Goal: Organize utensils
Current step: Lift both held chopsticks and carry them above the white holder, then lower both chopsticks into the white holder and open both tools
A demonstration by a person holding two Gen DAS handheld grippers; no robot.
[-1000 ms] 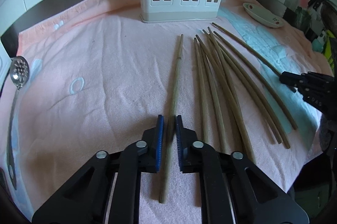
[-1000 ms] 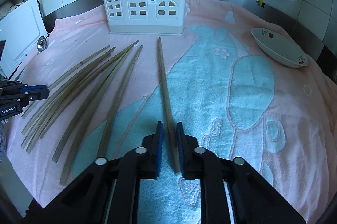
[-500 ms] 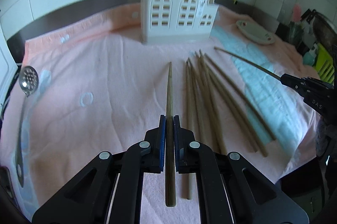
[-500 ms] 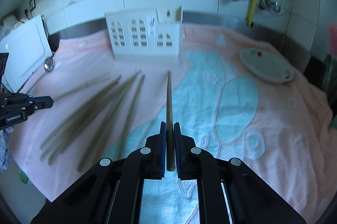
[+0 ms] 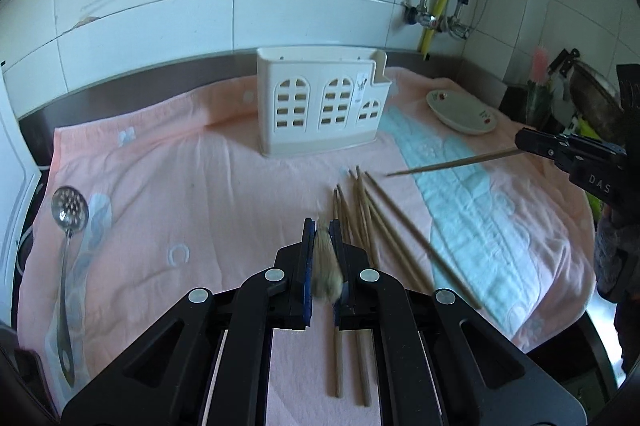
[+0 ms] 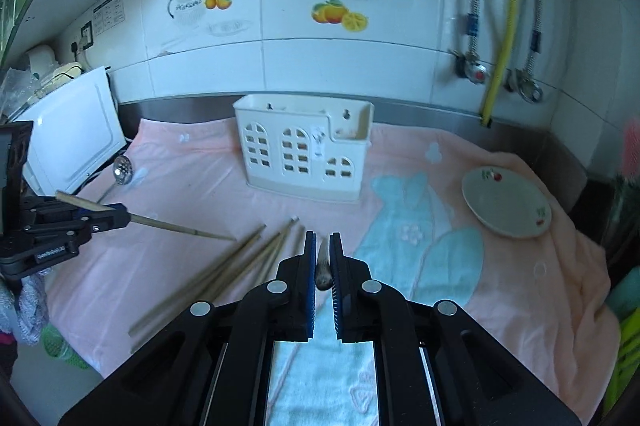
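My left gripper (image 5: pixel 322 226) is shut on a wooden chopstick (image 5: pixel 325 266), held off the towel and pointing forward; it shows from the side in the right wrist view (image 6: pixel 176 226). My right gripper (image 6: pixel 322 238) is shut on another chopstick (image 6: pixel 323 266), also lifted; the left wrist view shows it from the side (image 5: pixel 452 165). Several more chopsticks (image 5: pixel 376 222) lie on the pink towel (image 5: pixel 200 185) between the grippers, also seen in the right wrist view (image 6: pixel 240 258). A cream utensil holder (image 5: pixel 320 105) with arched cut-outs stands upright at the back of the towel (image 6: pixel 304 153).
A slotted metal spoon (image 5: pixel 68 226) lies at the towel's left edge. A small white dish (image 6: pixel 506 201) sits at the right. A white appliance (image 6: pixel 76 137) stands at the far left. Tiled wall and pipes (image 6: pixel 500 25) are behind the holder.
Both grippers have closed on their chopsticks, lifted them off the towel and risen, tilting up so the wall and holder come into view.
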